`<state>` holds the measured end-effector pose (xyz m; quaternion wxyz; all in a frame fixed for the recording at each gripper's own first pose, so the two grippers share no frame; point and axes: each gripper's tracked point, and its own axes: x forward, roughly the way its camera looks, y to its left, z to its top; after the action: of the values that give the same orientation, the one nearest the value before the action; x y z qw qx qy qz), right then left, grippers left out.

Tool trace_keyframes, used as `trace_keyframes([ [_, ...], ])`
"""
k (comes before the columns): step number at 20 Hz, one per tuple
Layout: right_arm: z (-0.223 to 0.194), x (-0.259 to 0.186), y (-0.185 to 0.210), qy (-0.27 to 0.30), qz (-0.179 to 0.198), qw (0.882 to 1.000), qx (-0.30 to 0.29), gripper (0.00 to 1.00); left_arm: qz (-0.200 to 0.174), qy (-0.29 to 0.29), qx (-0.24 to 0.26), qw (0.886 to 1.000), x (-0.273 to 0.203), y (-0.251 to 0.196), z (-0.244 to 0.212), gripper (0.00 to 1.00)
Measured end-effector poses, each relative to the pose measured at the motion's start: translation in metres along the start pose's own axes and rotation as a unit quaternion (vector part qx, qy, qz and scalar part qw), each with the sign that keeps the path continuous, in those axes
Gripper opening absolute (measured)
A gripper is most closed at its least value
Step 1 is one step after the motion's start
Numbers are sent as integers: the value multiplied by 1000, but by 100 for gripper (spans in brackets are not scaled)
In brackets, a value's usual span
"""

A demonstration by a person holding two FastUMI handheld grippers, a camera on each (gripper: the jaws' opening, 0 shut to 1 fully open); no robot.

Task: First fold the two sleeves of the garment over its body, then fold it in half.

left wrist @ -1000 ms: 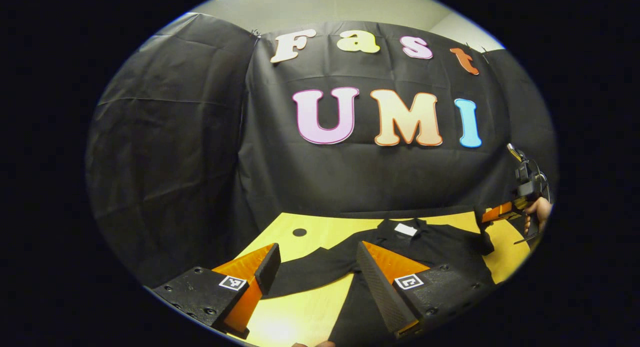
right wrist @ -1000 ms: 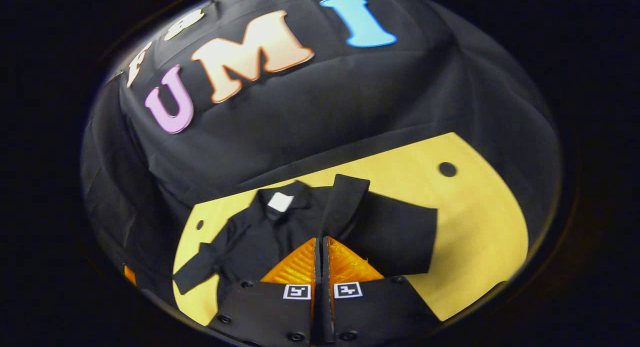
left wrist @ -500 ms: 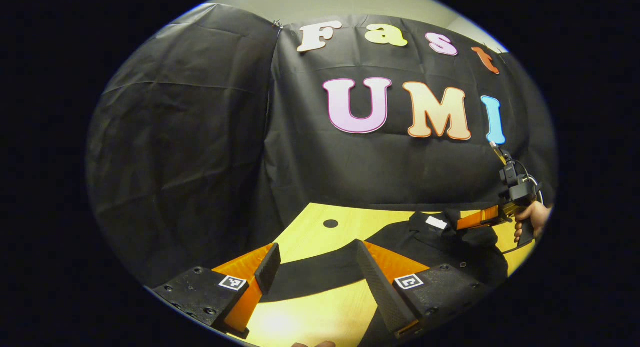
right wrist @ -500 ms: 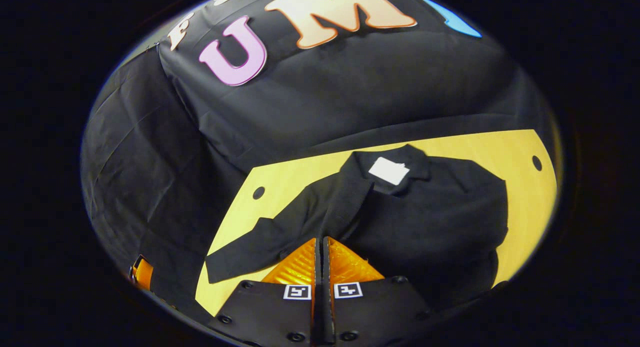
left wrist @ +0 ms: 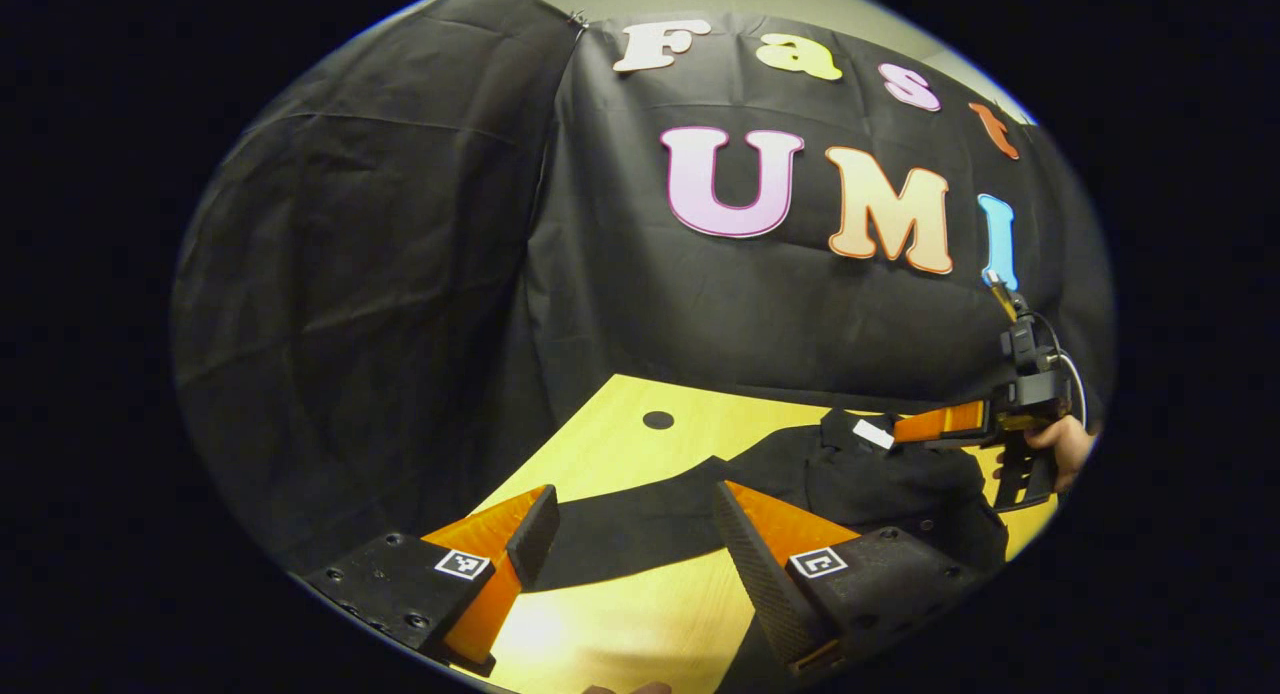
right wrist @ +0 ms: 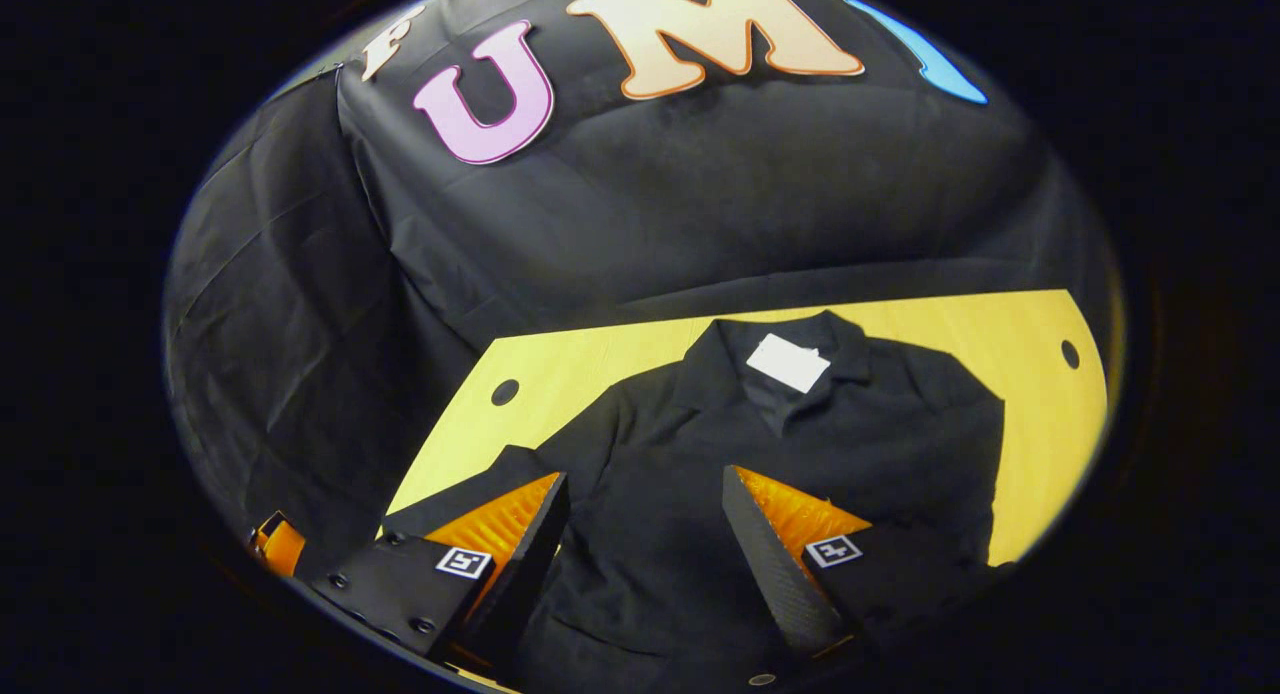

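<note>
Shirt point(right wrist: 800, 454) flat on the counter point(right wrist: 1030, 394), one sleeve folded in; both tools, left tool point(left wrist: 630, 534) and right tool point(right wrist: 640, 534), gape empty. Next: pinch the outstretched sleeve point(left wrist: 640, 524) at 12 o'clock of the left tool

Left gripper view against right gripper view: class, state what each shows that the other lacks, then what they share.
Left gripper view alone: the right gripper seen from outside, above the shirt, and the hand holding it. Right gripper view alone: the folded right side of the shirt lying over its body, and a table hole past it. Shared: the yellow table, the white collar label, the outstretched sleeve, and open fingers.
</note>
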<state>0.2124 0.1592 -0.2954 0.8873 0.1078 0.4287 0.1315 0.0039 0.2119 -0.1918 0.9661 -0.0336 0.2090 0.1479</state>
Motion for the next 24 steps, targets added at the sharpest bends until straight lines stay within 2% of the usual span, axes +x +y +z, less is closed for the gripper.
trace_keyframes([
  [5, 6, -39, -12, -37, -16, 999, -23, 98, 61, 34, -21, 997, 14, 48, -37, 93],
  [8, 3, -67, -15, -55, -24, 998, -35, 98, 111, 52, -20, 992, 31, 88, -61, 93],
  [11, -2, -89, -14, -67, -25, 997, -28, 98, 142, 84, -20, 986, 46, 120, -90, 93],
  [15, -4, -115, -13, -79, -24, 996, -22, 98, 154, 147, -11, 977, 64, 143, -137, 95],
  [16, -6, -120, -13, -79, -25, 996, -22, 100, 152, 160, -16, 975, 68, 146, -146, 94],
  [20, -13, -142, -16, -88, -32, 995, -37, 98, 146, 207, -47, 966, 77, 143, -171, 94],
  [22, -18, -148, -19, -89, -35, 995, -33, 98, 155, 221, -51, 962, 78, 144, -179, 93],
  [24, -21, -153, -24, -90, -38, 995, -26, 98, 157, 215, -56, 962, 81, 145, -177, 94],
])
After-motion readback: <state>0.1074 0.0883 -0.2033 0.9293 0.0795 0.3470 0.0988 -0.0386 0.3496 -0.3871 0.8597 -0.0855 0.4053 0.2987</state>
